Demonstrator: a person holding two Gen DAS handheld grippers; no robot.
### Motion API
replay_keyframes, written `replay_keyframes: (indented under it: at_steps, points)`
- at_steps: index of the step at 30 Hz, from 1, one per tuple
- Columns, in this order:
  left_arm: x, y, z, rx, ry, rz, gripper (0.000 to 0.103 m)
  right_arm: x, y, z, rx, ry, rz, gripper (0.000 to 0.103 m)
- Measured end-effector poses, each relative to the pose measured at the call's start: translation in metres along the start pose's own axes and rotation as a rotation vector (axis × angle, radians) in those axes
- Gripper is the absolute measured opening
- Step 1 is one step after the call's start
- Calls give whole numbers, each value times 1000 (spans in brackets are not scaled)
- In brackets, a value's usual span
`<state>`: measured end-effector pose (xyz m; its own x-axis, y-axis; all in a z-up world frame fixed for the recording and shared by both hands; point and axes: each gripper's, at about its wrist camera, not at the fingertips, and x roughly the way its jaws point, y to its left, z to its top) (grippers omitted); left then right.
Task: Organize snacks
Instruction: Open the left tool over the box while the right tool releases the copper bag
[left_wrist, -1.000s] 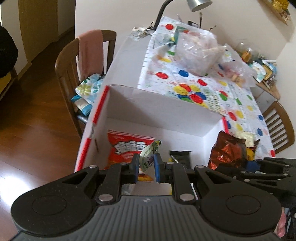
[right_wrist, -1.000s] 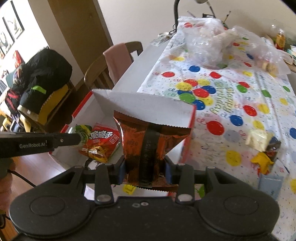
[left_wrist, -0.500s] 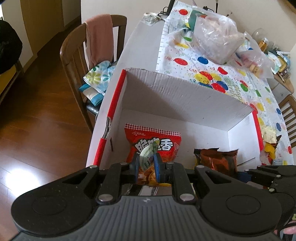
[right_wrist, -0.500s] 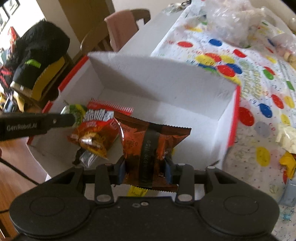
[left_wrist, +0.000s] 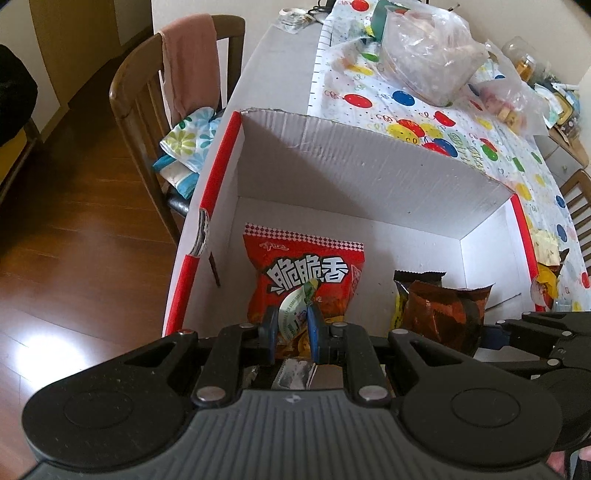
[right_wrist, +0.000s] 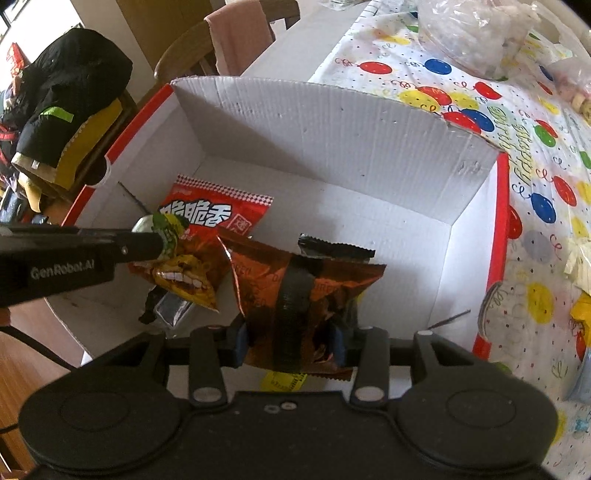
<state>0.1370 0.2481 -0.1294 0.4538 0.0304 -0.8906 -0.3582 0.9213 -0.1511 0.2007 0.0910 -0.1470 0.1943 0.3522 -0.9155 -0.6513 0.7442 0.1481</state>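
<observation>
A white cardboard box (left_wrist: 369, 173) with red edges stands on the table; it also shows in the right wrist view (right_wrist: 332, 129). Inside lie a red snack bag (left_wrist: 306, 269), a black packet (right_wrist: 334, 251) and a silver packet (right_wrist: 173, 310). My left gripper (left_wrist: 291, 325) is shut on a small green-and-white packet (left_wrist: 293, 306), low inside the box over the red bag. My right gripper (right_wrist: 290, 339) is shut on a brown-orange snack bag (right_wrist: 295, 295), held inside the box at the right of the left gripper.
The table carries a balloon-print cloth (left_wrist: 424, 103) with clear plastic bags (left_wrist: 428, 55) at the far end and loose snacks (right_wrist: 583, 258) right of the box. A wooden chair (left_wrist: 147, 103) with a pink cloth stands left of the table. A dark jacket (right_wrist: 66, 96) lies further left.
Both grippers have come forward and down into the box with their packets still held. The box interior now fills both views.
</observation>
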Motion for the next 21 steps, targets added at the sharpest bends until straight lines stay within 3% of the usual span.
replay_keyframes:
  at_steps: [6, 13, 21]
  points:
    - [-5, 0, -2, 3, -16, 6, 16, -3, -2, -3, 13, -2, 4, 48]
    - [-16, -1, -6, 11, -33, -3, 22, -20, -8, -6, 46, -52, 32, 63]
    - [-36, -13, -14, 38, -70, -31, 28, -48, -13, -12, 66, -120, 73, 67]
